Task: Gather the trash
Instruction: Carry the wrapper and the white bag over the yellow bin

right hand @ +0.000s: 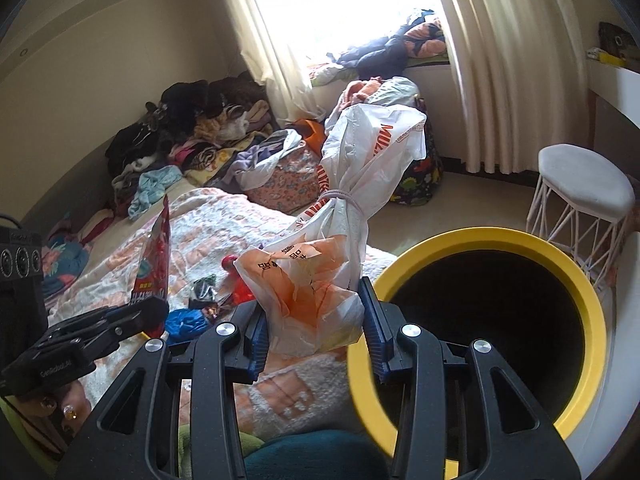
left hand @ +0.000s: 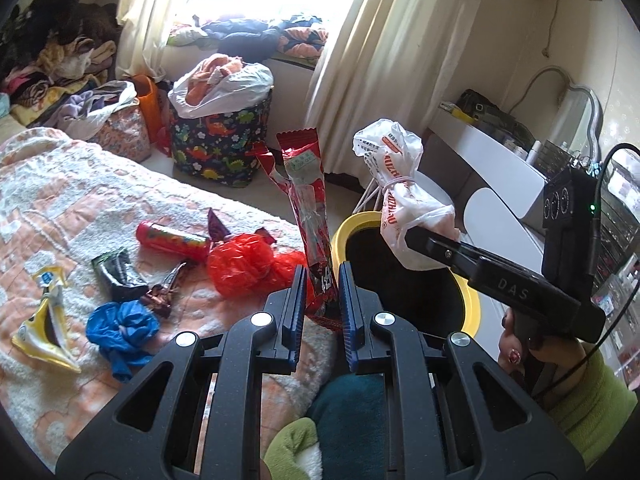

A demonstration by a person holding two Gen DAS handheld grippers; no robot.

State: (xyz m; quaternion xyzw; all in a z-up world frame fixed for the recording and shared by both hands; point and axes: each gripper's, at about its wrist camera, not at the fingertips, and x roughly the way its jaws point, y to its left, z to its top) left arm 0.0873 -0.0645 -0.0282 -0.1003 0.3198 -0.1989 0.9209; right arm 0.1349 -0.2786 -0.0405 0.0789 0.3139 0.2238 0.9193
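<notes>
Fuzzy peach-and-white blanket strewn with crinkled wrappers, left gripper clamped on a tall glossy red wrapper, right gripper pinching a knotted white plastic bag (orange print), beside the round yellow-rimmed bin.

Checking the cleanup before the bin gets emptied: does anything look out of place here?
Yes: litter still lies on the bed: a red tube, a crumpled red bag, a blue bag, a yellow wrapper. The bin looks empty inside, though dark.
</notes>
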